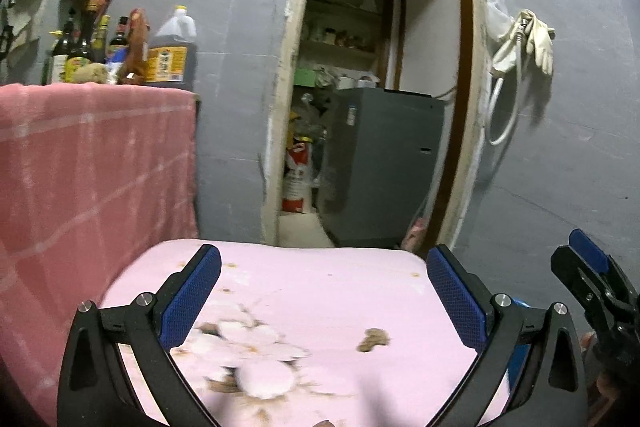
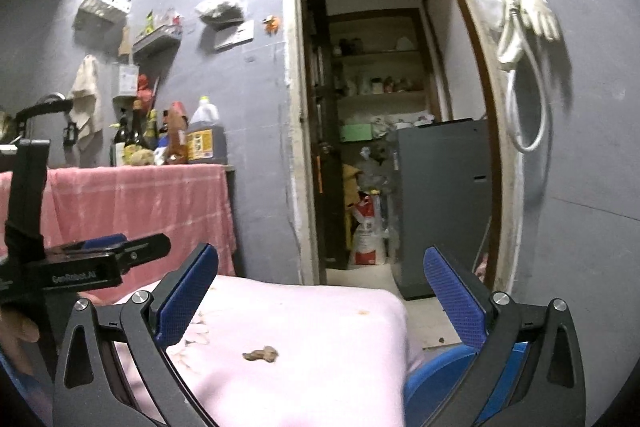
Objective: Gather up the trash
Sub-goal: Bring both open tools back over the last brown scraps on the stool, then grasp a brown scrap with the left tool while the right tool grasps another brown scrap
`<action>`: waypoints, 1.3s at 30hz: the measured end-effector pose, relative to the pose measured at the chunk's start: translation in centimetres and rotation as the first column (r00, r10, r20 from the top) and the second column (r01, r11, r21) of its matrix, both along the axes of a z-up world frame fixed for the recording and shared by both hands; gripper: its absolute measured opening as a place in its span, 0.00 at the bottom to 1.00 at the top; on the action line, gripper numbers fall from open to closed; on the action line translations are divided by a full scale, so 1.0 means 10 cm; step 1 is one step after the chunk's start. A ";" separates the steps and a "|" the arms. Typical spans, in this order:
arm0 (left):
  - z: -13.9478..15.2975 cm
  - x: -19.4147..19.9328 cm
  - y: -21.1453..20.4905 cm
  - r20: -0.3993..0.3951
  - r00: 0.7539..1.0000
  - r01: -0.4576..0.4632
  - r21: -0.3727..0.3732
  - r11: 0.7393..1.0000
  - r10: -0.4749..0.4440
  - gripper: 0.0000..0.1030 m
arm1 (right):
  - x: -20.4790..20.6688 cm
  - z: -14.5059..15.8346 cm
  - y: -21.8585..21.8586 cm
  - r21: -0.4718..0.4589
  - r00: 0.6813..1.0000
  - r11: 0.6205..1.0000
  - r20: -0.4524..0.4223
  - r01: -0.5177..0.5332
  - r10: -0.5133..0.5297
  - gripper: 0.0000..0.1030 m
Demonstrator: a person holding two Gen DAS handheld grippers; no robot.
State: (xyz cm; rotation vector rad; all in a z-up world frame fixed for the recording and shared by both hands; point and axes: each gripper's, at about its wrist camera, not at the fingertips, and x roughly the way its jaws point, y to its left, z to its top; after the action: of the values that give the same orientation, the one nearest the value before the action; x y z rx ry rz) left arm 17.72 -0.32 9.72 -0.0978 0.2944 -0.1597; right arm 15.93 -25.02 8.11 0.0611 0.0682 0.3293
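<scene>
Black hand-held gripper, blue textured pads, silver screws.

A home kitchen: left of the doorway, sauce and oil bottles crowd a tabletop draped in pink cloth; beyond it, pantry shelves; right of it, rubber gloves hang on the wall.

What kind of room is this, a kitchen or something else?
Probably a home kitchen corner beside a pantry: sauce and oil bottles crowd a counter under a pink cloth, and the open doorway shows stocked storage shelves.
</scene>
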 end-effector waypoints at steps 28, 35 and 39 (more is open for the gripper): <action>-0.75 0.56 0.33 -0.253 0.966 -0.032 0.075 0.997 0.050 0.98 | 0.94 -0.69 0.36 -0.161 0.875 0.985 -0.483 -0.067 -0.020 0.67; -0.83 0.70 0.38 -0.331 0.941 -0.053 0.063 0.997 0.071 0.98 | 1.06 -0.84 0.51 -0.182 0.830 0.972 -0.557 -0.150 0.024 0.43; -0.86 0.78 0.44 -0.367 0.928 -0.056 0.043 0.997 0.068 0.98 | 1.11 -0.91 0.60 -0.151 0.796 0.966 -0.600 -0.212 0.081 0.41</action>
State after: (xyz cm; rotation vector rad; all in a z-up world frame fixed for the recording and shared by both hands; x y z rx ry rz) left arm 25.50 4.07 1.10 -0.1058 0.6686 -0.0721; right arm 27.08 -19.00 -1.00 -0.0567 0.7368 0.4496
